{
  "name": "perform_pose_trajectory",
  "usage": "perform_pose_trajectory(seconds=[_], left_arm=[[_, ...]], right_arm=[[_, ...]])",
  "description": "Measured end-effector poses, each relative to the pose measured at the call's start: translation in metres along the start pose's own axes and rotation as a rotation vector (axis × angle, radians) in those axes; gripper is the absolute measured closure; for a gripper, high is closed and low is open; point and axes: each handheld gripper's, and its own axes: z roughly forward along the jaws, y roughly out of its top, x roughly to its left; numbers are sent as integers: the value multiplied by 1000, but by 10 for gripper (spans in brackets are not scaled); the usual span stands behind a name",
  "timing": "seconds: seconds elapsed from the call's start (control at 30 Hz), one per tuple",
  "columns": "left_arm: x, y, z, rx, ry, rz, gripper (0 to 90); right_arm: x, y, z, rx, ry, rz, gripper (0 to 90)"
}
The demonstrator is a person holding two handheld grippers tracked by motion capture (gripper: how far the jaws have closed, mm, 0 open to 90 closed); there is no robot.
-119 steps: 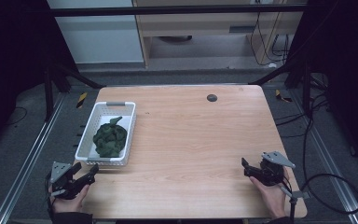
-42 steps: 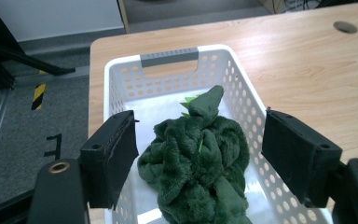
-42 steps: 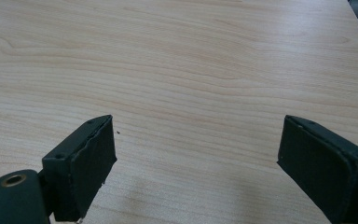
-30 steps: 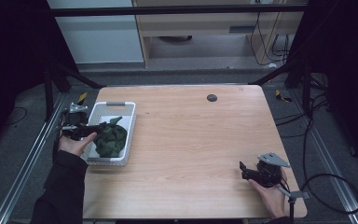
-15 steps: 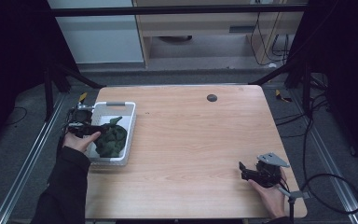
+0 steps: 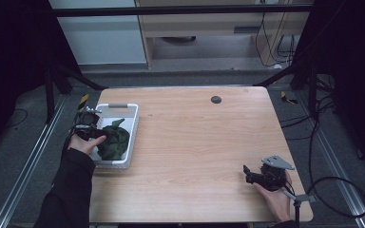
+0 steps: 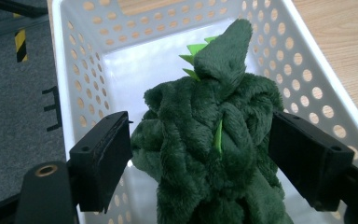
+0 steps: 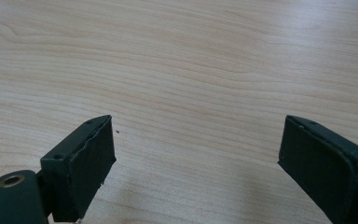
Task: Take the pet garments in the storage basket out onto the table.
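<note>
A dark green plush toy point(image 6: 114, 140) with light green spikes lies crumpled in a white perforated basket point(image 6: 123, 107) at the table's left edge. My left gripper point(image 6: 94, 129) reaches into the basket from its left side. In the left gripper view the plush toy point(image 7: 214, 140) sits between the two black jaws of the left gripper point(image 7: 200, 163), which have just been opening and stand wide, one on each side of it. My right gripper point(image 6: 248, 175) rests low near the table's front right corner. The right gripper point(image 8: 196, 158) is open over bare wood, with nothing between its jaws.
The wooden table point(image 6: 209, 142) carries a small black round cap point(image 6: 216, 99) near its far edge. The basket wall point(image 7: 74, 70) rises close around the left gripper. Metal floor rails run along both sides, with yellow-black tape point(image 6: 83, 100) beyond the basket.
The left hand has moved from the table's front left corner to the basket and in the last second sank a little towards the plush toy. The right hand has stayed put.
</note>
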Motion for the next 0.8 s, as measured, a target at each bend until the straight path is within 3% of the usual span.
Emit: perform_pose_trajectory(seconds=[0.4,0.8], left_arm=[[0,0,12,80,-8,10,232],[1,0,22,131,-25,3,369]], right_arm=[[1,0,1,11,2,-5,98],[1,-1,2,15,4,-10,95]])
